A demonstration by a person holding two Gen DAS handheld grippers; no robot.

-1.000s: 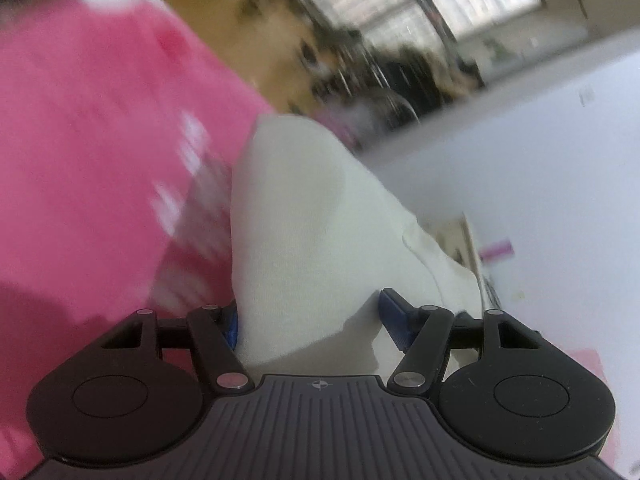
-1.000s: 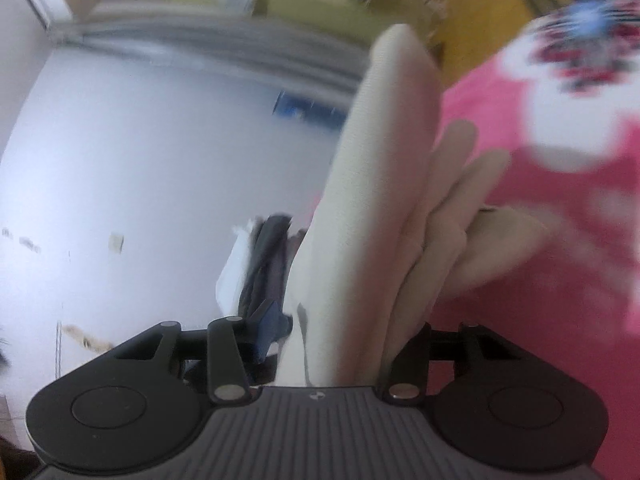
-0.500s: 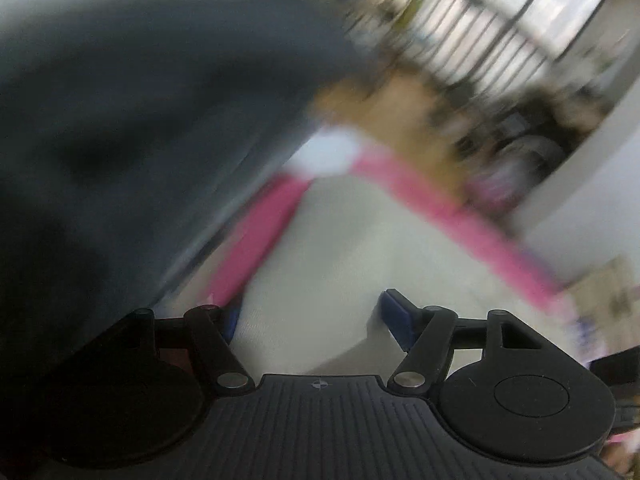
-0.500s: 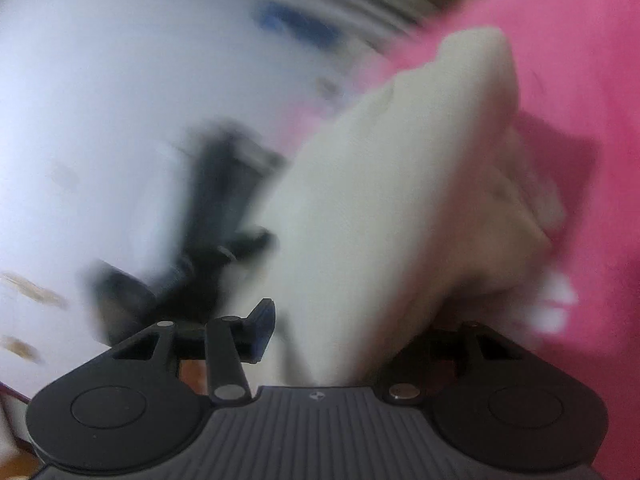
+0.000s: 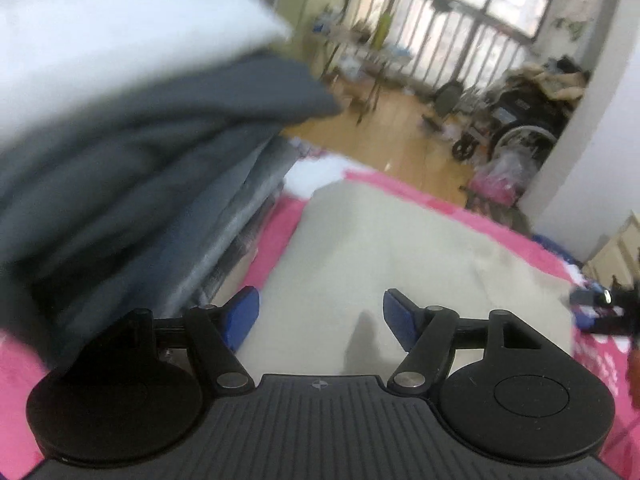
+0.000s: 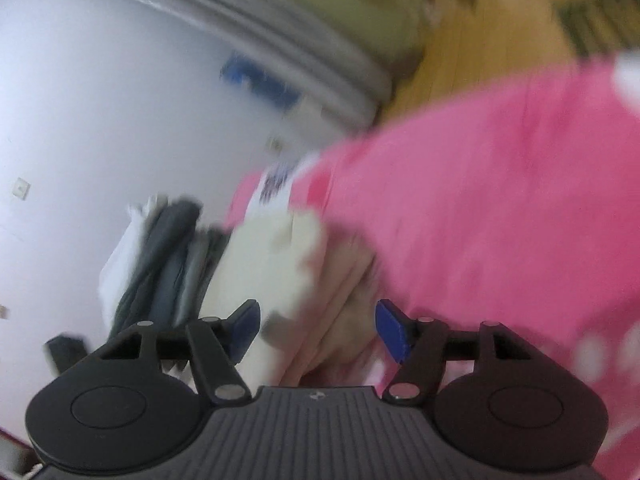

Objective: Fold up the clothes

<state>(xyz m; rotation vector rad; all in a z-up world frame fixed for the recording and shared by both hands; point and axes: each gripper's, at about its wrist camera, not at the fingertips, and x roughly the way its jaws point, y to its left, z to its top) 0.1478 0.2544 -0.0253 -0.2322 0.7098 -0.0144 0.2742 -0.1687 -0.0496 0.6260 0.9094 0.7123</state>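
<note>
- Your left gripper [image 5: 320, 316] has its jaws apart over the cream garment [image 5: 400, 248]. The blue pads stand clear of the cloth, so nothing is gripped.
- Your right gripper [image 6: 316, 328] has just spread its jaws. A second ago they pinched a bunched cream edge; now the folded cloth [image 6: 280, 264] lies loose between the pads, let go.
- The cream garment has come down from hanging to lie flat on the pink bed cover [image 5: 276, 232], near its edge beside the stack.
- I judge this fold is laid down; smoothing or the next fold comes after.
- Just beyond, the stack of grey and white folded clothes [image 5: 152, 128] sits close on the left.
- Farther off, the wooden floor [image 5: 400, 136] and window bars [image 5: 440, 28] are blurred.
</note>
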